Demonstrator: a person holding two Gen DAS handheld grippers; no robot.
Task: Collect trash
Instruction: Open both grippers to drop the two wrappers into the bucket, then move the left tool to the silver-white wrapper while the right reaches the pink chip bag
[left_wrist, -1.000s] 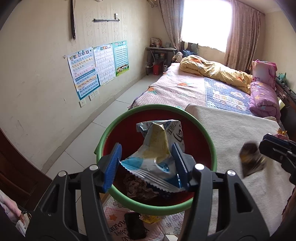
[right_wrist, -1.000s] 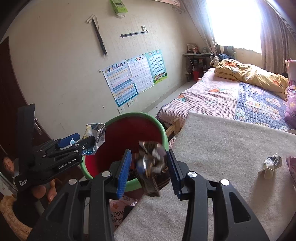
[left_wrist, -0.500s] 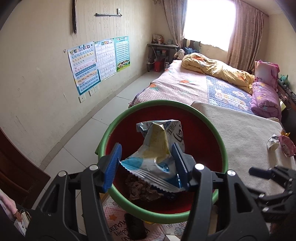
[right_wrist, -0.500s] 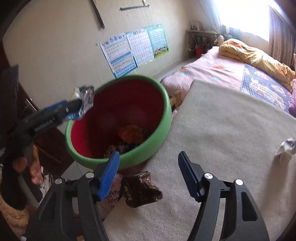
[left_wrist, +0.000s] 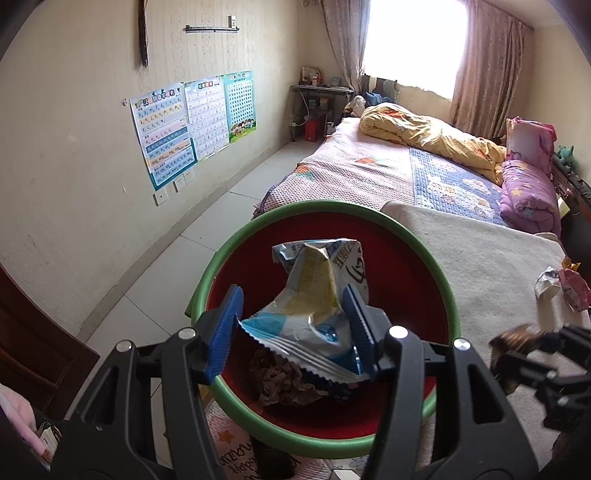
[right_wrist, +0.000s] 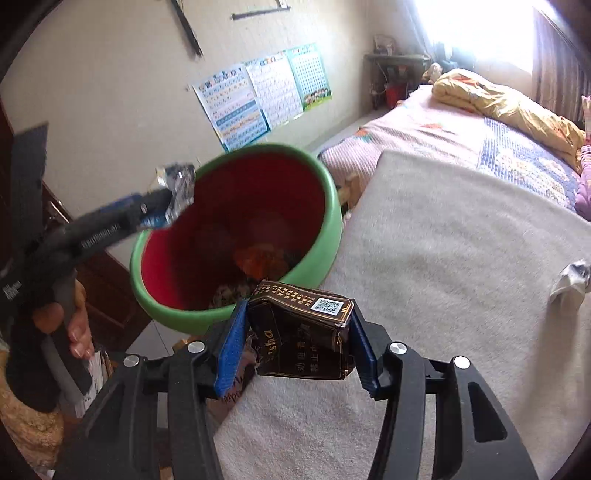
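A red bin with a green rim (left_wrist: 221, 258) stands beside a beige mat (right_wrist: 443, 258). My left gripper (left_wrist: 292, 295) is shut on a blue, white and yellow snack wrapper (left_wrist: 314, 280), held over the bin's mouth. In the right wrist view that wrapper (right_wrist: 177, 181) hangs at the bin's far rim (right_wrist: 325, 184). My right gripper (right_wrist: 298, 314) is low at the mat's edge beside the bin. Its jaws are closing, and both blue pads touch the sides of a crushed dark brown cigarette box (right_wrist: 306, 339). Brown and orange trash (left_wrist: 284, 380) lies in the bin.
A crumpled white wrapper (right_wrist: 570, 280) lies on the mat to the right, next to a pink wrapper (left_wrist: 572, 291). Beyond the mat is a bed with a yellow quilt (left_wrist: 424, 136). A person's hand (right_wrist: 74, 325) holds the left gripper's handle.
The right gripper opened and the brown box dropped onto the mat's edge. The gripper then came down and closed round it. The left gripper kept still with its wrapper.
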